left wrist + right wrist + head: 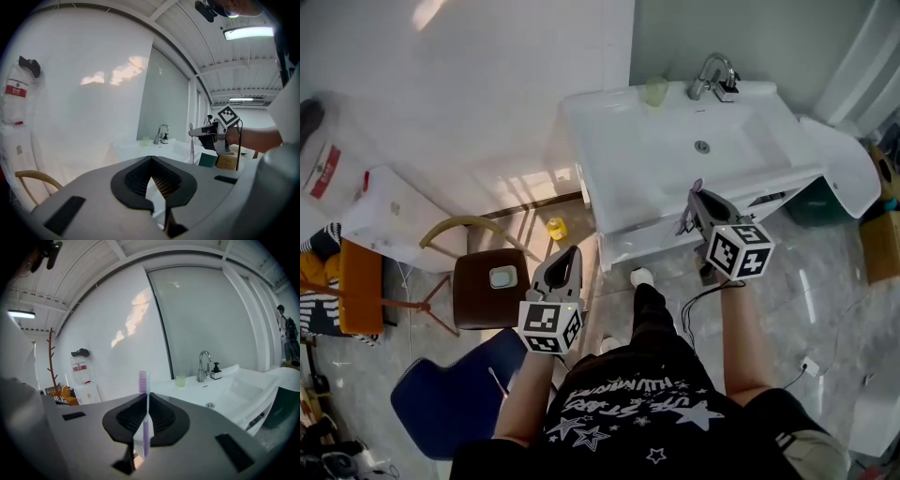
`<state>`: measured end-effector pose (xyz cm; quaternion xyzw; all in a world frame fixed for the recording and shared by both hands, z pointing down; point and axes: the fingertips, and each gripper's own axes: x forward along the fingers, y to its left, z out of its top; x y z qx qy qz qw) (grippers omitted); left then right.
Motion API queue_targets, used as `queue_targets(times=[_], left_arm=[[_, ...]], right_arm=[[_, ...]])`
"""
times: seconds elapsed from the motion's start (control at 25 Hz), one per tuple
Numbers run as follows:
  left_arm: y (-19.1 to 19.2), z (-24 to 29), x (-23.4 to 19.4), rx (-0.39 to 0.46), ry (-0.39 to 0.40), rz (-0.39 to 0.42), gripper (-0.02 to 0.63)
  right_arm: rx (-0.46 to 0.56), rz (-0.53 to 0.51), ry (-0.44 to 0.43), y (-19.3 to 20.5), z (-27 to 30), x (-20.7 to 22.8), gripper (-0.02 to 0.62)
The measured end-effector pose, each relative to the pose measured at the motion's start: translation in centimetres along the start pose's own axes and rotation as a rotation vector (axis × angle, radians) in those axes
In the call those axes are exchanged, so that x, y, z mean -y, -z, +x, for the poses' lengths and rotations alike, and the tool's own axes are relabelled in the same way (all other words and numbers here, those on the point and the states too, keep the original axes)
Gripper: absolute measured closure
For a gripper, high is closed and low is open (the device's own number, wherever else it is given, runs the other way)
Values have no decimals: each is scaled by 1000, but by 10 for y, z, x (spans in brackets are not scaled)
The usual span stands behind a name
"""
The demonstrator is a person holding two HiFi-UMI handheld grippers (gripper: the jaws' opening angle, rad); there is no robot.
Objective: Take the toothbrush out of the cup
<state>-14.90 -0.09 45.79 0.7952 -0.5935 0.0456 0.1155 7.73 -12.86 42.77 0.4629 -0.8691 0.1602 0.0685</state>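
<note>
A purple toothbrush (143,408) stands upright between the jaws of my right gripper (145,395), which is shut on its handle; the bristle head rises above the tips. In the head view the right gripper (697,199) hovers over the front edge of the white sink (628,178), with the toothbrush (697,186) at its tip. The pale green cup (656,91) stands at the sink's back left corner, beside the faucet (712,75), well away from both grippers. My left gripper (566,261) hangs over the floor left of the sink, jaws together and holding nothing. From the left gripper view the cup (146,140) and the toothbrush (191,146) show ahead.
A brown chair (492,281) with a curved wooden back stands left of the sink, a small yellow object (556,228) lies on the floor near it, and a blue seat (450,394) is lower left. A soap bottle (215,371) sits by the faucet. Boxes stand at the right edge.
</note>
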Motion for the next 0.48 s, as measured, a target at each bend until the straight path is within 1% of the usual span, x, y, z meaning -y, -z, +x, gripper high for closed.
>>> queue_targets(times=[0.16,0.48], left_arm=[[12,-13,14,-22,32,-6,591],[22,-20,34,-46,67,-7,591]], right_arm=[[-25,22,30,23,-29,2,572],[-38,55,58,48,-61,5,572]])
